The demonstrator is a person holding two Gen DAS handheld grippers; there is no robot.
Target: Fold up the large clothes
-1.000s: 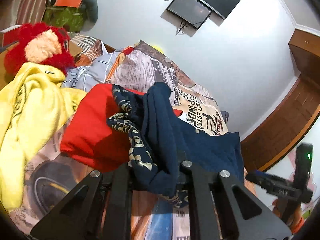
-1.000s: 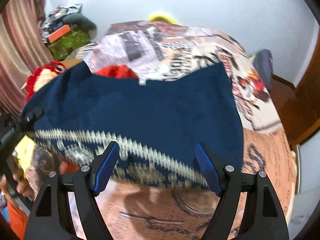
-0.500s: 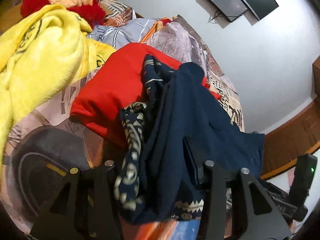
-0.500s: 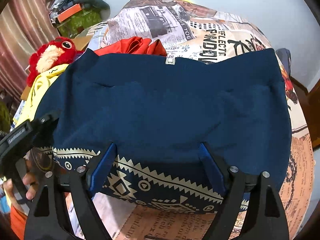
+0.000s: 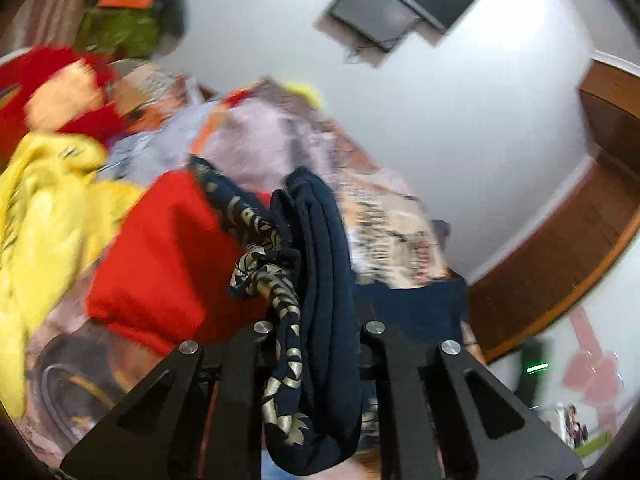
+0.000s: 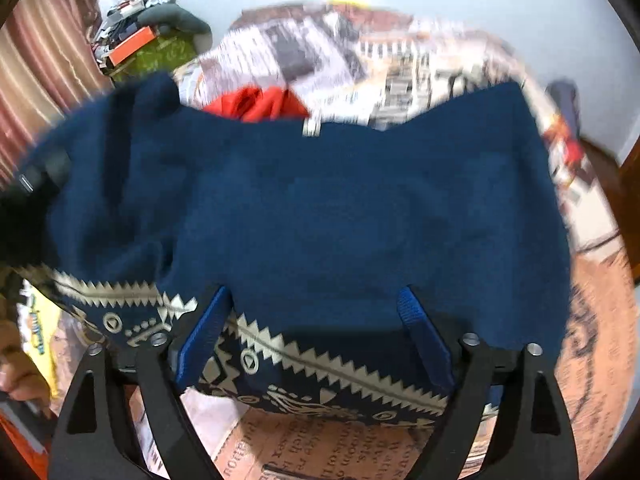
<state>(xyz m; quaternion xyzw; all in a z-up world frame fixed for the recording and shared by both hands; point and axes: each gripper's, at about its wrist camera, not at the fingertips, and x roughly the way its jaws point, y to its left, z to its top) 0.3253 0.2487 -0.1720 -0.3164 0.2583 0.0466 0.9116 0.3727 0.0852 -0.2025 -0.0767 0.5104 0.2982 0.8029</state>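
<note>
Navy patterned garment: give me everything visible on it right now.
The navy knit garment with a cream geometric band looks soft and thick, with a small label at its top edge. It lies spread over the printed bedspread, partly covering a red cloth. The left gripper is closing on a bunched fold. The right gripper is opening, its blue pads astride the hem.

The navy garment (image 6: 340, 216) — cream zigzag-patterned hem nearest — lies spread over the printed bedsheet (image 6: 592, 360), one end bunched upward.
</note>
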